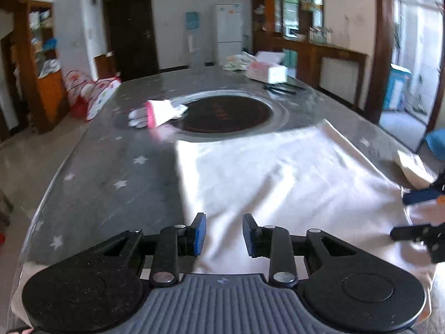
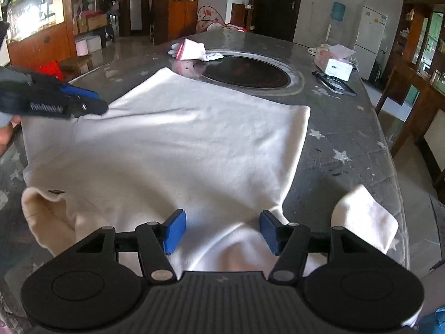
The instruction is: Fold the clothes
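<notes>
A white sweatshirt [image 2: 178,150] lies spread flat on the grey star-patterned table [image 2: 339,128], its collar [image 2: 47,208] at the near left and one sleeve cuff [image 2: 367,217] at the near right. It also shows in the left wrist view [image 1: 278,175]. My left gripper [image 1: 224,232] is open just above the garment's near edge, holding nothing. My right gripper [image 2: 222,229] is open over the garment near the sleeve, holding nothing. The left gripper also shows at the left of the right wrist view [image 2: 83,103], and the right gripper at the right edge of the left wrist view [image 1: 417,214].
A dark round inset [image 2: 244,73] sits in the table's middle. White gloves with a pink packet [image 2: 192,50] lie beside it. A tissue box [image 2: 333,65] and a dark flat object [image 2: 333,83] are at the far right. Cabinets and a fridge [image 1: 228,32] stand around the room.
</notes>
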{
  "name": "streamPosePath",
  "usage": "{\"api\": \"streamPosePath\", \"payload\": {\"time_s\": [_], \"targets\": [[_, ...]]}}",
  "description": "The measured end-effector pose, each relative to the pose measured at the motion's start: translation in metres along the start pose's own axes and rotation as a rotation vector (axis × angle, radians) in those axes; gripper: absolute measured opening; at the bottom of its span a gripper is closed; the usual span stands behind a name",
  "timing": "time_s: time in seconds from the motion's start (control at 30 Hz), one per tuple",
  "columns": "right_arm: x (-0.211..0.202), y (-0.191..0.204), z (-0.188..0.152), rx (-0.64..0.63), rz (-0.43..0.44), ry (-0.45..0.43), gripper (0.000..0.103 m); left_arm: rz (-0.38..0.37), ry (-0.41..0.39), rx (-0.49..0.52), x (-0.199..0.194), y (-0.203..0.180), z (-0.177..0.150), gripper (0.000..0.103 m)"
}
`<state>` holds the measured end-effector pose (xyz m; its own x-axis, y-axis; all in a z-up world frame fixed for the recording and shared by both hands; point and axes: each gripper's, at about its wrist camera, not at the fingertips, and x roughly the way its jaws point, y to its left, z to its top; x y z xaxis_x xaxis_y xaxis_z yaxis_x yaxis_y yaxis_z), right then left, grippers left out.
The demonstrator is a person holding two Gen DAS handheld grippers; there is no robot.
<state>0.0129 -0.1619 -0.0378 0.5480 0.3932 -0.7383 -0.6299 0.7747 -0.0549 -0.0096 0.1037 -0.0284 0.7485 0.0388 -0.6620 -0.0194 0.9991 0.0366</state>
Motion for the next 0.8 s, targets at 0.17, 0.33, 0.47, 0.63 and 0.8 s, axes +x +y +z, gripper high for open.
{"api": "streamPosePath", "payload": {"time_s": [0.17, 0.33, 0.47, 0.63, 0.8], "targets": [[-0.019, -0.019, -0.005, 0.084, -0.001, -0.039, 0.060, -0.024, 0.021, 0.025, 0.004, -0.013, 0.000, 0.039], [-0.028, -0.067, -0.009, 0.205, -0.129, -0.052, 0.059, -0.086, 0.023, 0.055, -0.003, -0.033, 0.001, 0.045], [-0.028, -0.113, -0.018, 0.344, -0.235, -0.046, 0.052, -0.174, 0.037, 0.076, -0.008, -0.056, -0.003, 0.047], [-0.019, -0.158, -0.037, 0.529, -0.252, -0.027, 0.044, -0.265, 0.062, 0.137, -0.015, -0.087, -0.016, 0.048], [-0.009, -0.164, -0.042, 0.550, -0.216, -0.040, 0.040, -0.297, 0.077, 0.202, -0.019, -0.109, -0.029, 0.053]]}}
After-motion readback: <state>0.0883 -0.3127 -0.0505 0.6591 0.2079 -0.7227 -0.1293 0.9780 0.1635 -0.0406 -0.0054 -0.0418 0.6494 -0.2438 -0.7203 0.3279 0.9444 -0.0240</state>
